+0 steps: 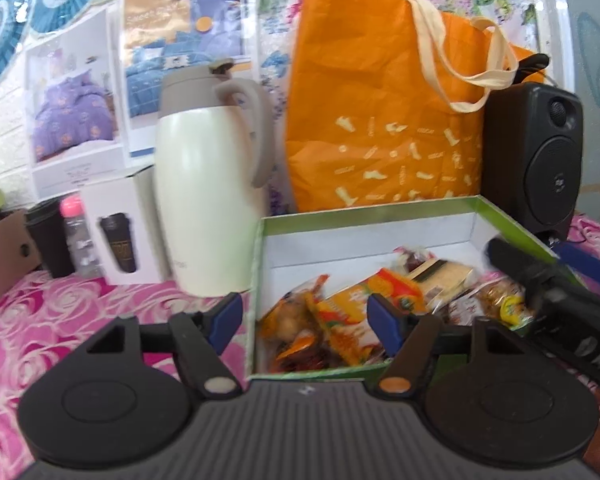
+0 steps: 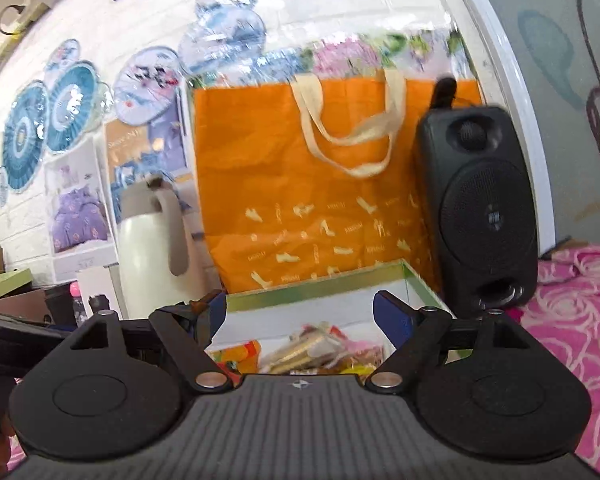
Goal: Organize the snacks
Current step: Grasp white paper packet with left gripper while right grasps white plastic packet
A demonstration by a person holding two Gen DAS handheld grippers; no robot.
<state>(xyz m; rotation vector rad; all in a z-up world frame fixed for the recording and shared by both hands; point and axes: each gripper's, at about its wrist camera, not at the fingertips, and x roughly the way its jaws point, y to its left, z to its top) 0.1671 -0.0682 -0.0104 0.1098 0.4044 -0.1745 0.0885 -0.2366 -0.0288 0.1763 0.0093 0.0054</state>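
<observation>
An open box [image 1: 380,211] with a green rim and white inside stands on the pink rose cloth. It holds several wrapped snacks [image 1: 360,304], mostly orange and yellow packets. My left gripper [image 1: 306,322] hangs open over the box's near left corner, one fingertip outside the left wall and one above the snacks, with nothing gripped. In the right wrist view the same box [image 2: 312,285] and snacks [image 2: 316,348] lie below my right gripper [image 2: 304,316], whose jaws stand wide open and empty. A finger [image 1: 516,258] of the right gripper reaches in over the box's right side.
A cream thermos jug [image 1: 204,192] stands left of the box. An orange tote bag [image 1: 380,100] leans behind it, and a black speaker [image 1: 536,160] stands at its right. A white carton [image 1: 120,240], a black cup [image 1: 48,240] and a pink-capped bottle [image 1: 76,236] are far left.
</observation>
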